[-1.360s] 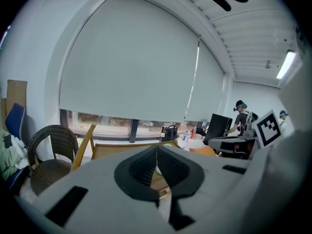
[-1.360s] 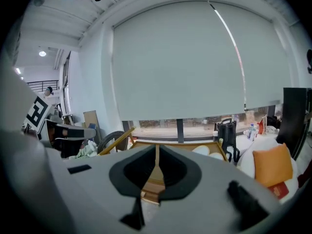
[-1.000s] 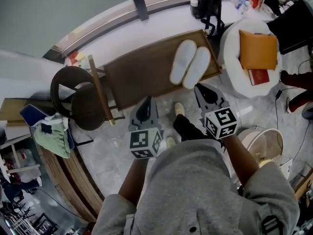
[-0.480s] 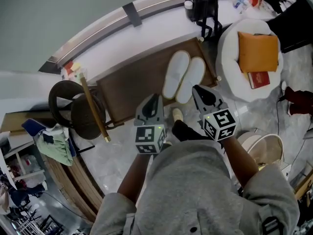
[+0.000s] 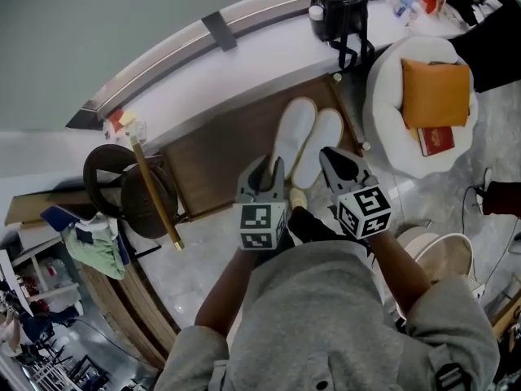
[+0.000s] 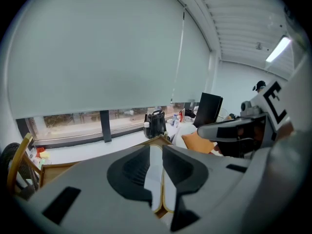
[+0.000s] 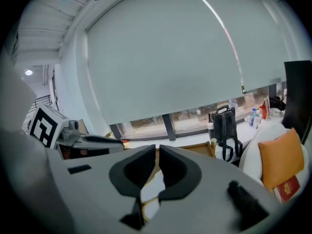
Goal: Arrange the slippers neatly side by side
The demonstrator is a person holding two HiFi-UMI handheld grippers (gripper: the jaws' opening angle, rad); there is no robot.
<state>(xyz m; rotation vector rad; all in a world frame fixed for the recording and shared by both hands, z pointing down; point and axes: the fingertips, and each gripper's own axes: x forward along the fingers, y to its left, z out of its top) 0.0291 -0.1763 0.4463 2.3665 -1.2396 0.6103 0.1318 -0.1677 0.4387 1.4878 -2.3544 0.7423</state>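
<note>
Two white slippers lie side by side on a brown board (image 5: 216,157): the left slipper (image 5: 293,130) and the right slipper (image 5: 321,141), touching along their length. My left gripper (image 5: 268,166) hovers at the heel of the left slipper; its jaws have just been opening and stand slightly apart with nothing between them. In the left gripper view (image 6: 156,149) the pale slippers (image 6: 155,182) show through the gap. My right gripper (image 5: 330,155) hangs by the right slipper's heel, jaws together and empty. A slipper (image 7: 150,188) shows below its tips (image 7: 157,149).
A black bag (image 5: 338,10) stands on the window ledge behind the board. To the right is a white round chair (image 5: 391,120) with an orange cushion (image 5: 435,92). A dark stool (image 5: 122,187) and a wooden stick (image 5: 152,192) are at the left, a white basket (image 5: 444,255) at the lower right.
Both grippers have moved forward to the slippers' heels, the left one also shifting right. The left gripper's jaws, shut before, now show a gap.
</note>
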